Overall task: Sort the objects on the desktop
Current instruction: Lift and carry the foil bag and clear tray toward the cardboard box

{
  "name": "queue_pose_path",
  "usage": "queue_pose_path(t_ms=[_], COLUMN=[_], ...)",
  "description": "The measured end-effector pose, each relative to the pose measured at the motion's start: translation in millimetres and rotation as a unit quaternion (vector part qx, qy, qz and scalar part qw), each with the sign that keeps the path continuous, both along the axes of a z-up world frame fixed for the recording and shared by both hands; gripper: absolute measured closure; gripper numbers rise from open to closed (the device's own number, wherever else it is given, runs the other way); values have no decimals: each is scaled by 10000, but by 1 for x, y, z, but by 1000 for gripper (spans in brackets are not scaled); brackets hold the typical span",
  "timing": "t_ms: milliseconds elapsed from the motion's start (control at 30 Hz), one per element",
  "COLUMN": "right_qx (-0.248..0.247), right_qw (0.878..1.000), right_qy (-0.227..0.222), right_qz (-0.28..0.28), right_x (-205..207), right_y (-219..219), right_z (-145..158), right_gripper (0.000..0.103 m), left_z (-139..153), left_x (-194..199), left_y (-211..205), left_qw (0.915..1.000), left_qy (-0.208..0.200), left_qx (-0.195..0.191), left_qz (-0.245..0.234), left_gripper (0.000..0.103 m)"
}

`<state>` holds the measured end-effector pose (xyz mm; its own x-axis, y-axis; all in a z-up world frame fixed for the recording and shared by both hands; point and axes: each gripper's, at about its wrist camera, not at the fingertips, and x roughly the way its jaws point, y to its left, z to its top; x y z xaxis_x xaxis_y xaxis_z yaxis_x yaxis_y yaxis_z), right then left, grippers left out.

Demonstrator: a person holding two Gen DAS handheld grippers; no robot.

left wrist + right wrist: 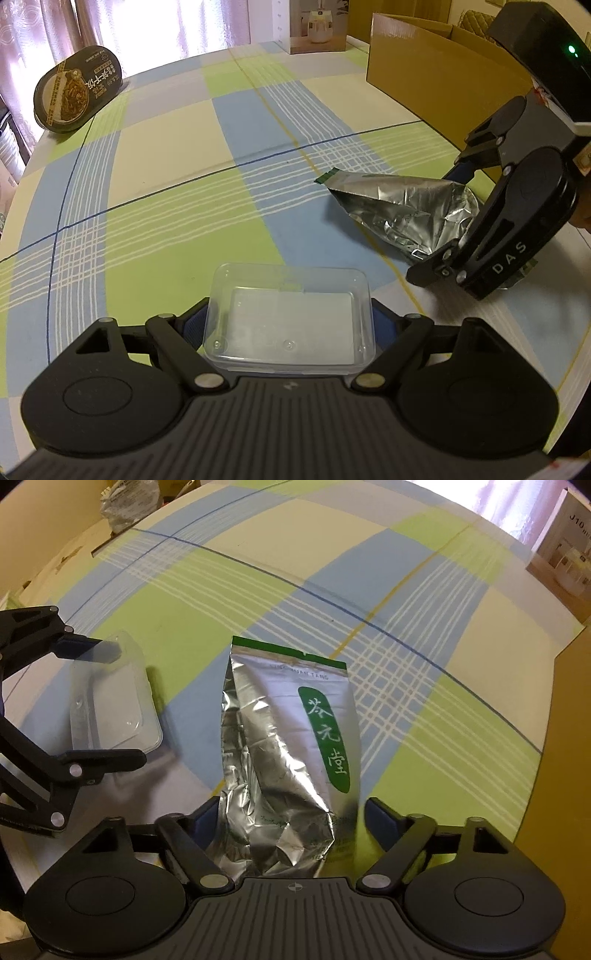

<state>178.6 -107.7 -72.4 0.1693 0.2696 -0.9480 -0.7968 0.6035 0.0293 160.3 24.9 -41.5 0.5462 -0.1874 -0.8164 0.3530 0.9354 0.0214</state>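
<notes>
Desktop with a checked tablecloth [166,177] in green, blue and cream. The left gripper [290,325] is clenched on a clear plastic box [290,317], its blue-padded fingers pressing the box's two short sides; the box sits low over the cloth. To the right of the box lies a crumpled silver foil tea pouch [291,746] with a green label. The right gripper [288,812] straddles the pouch's lower end with its fingers spread; its left finger touches the foil, its right finger stands clear, so the grip is released. Beyond the pouch stands an open cardboard carton [424,74]. Far left of the box, an oval black food container [77,90] leans at the cloth's edge.
</notes>
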Motion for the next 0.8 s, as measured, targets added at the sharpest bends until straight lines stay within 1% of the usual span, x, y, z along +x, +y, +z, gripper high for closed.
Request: queue_pose_path(t_ms=[67,167,267,433,800], right_qx=[-5,13,46,79,130], right_qw=[10000,10000,9999,9996,9984], right_qy=[-13,-56,-134,-256,-513], right_qz=[-4,-36,-70,-132,-205], right_x=[0,-2,-4,-5,-17], right_y=[0,1,-1,-5,-18], right_z=[2,3,5,12,43], right_gripper=[40,47,51,52,52], left_z=[1,2,3,8,21], left_x=[0,-1,-2,-2,0], left_y=[-1,-2,-3,-4,-16], left_qw=[10000,10000,10000,10000,9997], left_qy=[-10,-18,-29,-79,-217], left_qx=[-5,-12,-8,-31,-64], left_qz=[-5,-18,-39,-30,-94], left_gripper=[20,20,20,20,20])
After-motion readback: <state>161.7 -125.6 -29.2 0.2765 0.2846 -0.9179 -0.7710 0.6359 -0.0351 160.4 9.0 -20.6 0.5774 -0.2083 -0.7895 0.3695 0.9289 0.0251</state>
